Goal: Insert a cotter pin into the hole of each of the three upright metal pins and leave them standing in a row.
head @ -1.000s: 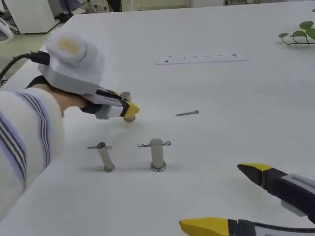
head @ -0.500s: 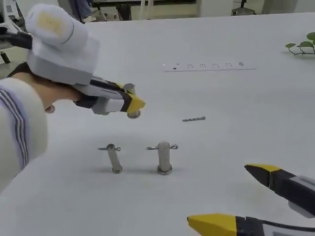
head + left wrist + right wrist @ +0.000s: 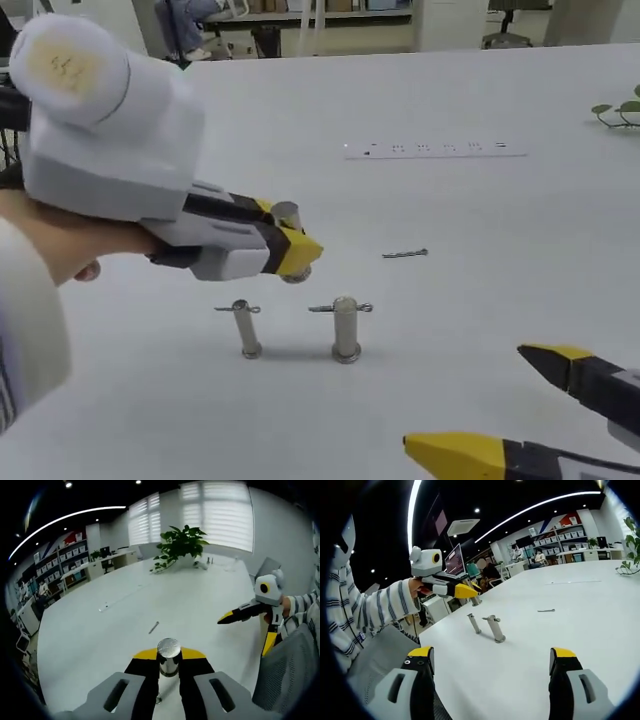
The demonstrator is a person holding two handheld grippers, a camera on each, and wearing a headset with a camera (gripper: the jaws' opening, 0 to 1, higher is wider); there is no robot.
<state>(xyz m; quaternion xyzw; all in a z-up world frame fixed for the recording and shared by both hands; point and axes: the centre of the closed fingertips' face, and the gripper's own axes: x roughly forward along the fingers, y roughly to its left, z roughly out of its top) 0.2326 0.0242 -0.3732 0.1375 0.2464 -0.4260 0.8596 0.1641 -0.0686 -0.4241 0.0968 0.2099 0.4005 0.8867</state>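
Note:
My left gripper [image 3: 296,250] is shut on a thick metal pin [image 3: 288,216] and holds it upright, behind and above the row. That held pin [image 3: 169,657] stands between the yellow pads in the left gripper view. Two pins stand on the white table: a thin pin [image 3: 246,330] and a thicker pin [image 3: 346,330], each with a cotter pin through its top. A loose cotter pin [image 3: 404,254] lies farther back to the right. My right gripper [image 3: 465,400] is open near the front right with nothing in it. In the right gripper view both standing pins [image 3: 495,628] lie ahead.
A white power strip [image 3: 435,150] lies across the table farther back. Plant leaves [image 3: 620,108] reach in at the right edge. A large potted plant [image 3: 180,545] stands at the table's far end. Office desks and chairs stand beyond the table.
The left gripper has come up and nearer with the thick pin, slightly toward the two standing pins. The right gripper has stayed open at the front right.

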